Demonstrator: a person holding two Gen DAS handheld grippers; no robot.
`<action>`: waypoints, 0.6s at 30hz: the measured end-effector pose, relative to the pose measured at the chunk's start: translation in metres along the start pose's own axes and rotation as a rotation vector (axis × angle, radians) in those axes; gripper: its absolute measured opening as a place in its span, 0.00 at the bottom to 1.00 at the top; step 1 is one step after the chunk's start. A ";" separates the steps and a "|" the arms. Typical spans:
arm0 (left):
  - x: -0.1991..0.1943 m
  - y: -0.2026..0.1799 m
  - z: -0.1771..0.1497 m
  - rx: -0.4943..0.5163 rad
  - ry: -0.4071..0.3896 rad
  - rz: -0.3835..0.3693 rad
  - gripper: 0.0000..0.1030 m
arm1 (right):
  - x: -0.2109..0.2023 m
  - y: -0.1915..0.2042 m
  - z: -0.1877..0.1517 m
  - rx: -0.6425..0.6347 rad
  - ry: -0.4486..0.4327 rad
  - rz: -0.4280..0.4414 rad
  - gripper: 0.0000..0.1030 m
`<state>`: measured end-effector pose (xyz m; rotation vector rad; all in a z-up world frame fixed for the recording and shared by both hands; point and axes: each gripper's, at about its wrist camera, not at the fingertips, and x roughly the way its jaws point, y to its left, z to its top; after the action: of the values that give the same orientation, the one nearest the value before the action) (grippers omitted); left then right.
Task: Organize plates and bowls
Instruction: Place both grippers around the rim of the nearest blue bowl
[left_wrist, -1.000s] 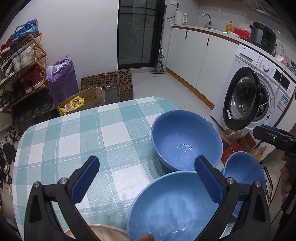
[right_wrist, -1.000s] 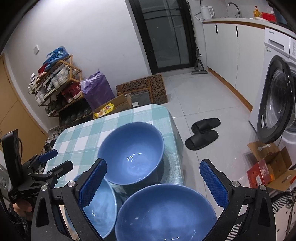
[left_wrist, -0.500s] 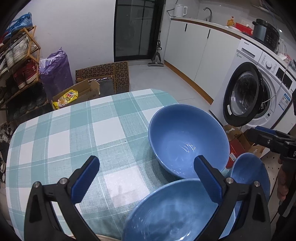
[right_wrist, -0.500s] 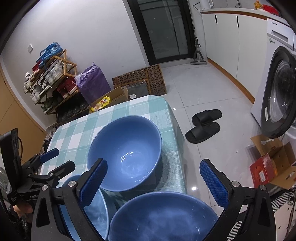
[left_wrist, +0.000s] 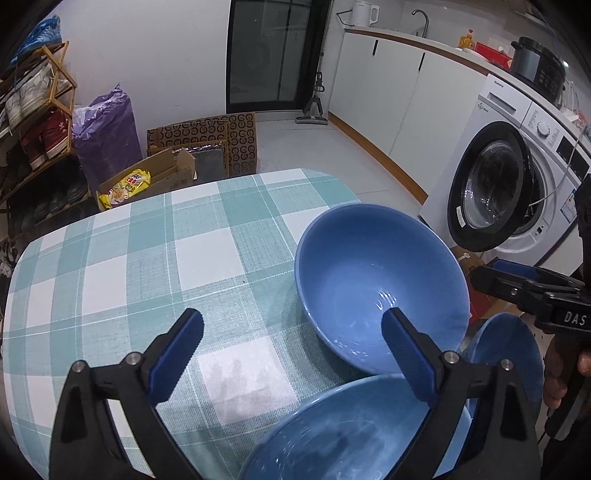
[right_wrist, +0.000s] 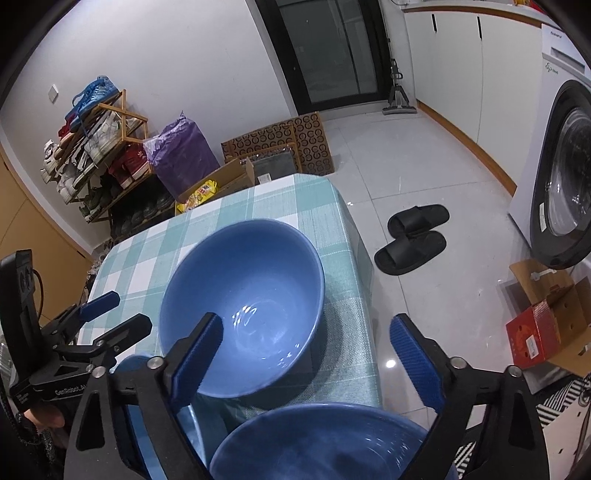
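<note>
Three blue bowls stand close together on a teal-and-white checked table (left_wrist: 147, 266). The far bowl (left_wrist: 380, 288) (right_wrist: 243, 306) is the largest in both views. A second bowl (left_wrist: 351, 432) lies under my left gripper (left_wrist: 291, 321). Its jaws are closing, and its right finger hangs over where the far and second bowls meet. The pads press on nothing. A third bowl (right_wrist: 325, 443) (left_wrist: 506, 354) lies below my right gripper (right_wrist: 306, 325). Its jaws are closing too, with the far bowl's right side showing between them, untouched. Each gripper appears in the other's view: left gripper (right_wrist: 107, 314), right gripper (left_wrist: 517, 273).
The table's right edge (right_wrist: 354, 258) drops to a tiled floor with black slippers (right_wrist: 413, 240) and cardboard boxes (right_wrist: 546, 317). A washing machine (left_wrist: 517, 184) stands to the right. A shoe rack (right_wrist: 96, 158), a purple bag (right_wrist: 184, 158) and boxes stand beyond the table.
Both grippers have come down and forward towards the bowls, which now look larger. Both pairs of jaws stand slightly narrower than before.
</note>
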<state>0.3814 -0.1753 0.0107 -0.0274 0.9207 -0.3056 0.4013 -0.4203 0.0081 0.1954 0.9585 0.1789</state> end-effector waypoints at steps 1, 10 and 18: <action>0.001 0.000 0.000 0.003 0.002 -0.001 0.93 | 0.002 -0.001 0.000 0.002 0.007 0.002 0.81; 0.011 -0.008 0.000 0.031 0.018 -0.021 0.71 | 0.018 -0.003 -0.005 -0.016 0.046 -0.002 0.64; 0.021 -0.009 0.000 0.031 0.049 -0.037 0.50 | 0.024 -0.005 -0.008 -0.028 0.065 0.027 0.52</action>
<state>0.3910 -0.1900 -0.0041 -0.0078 0.9647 -0.3560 0.4087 -0.4185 -0.0161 0.1773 1.0178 0.2247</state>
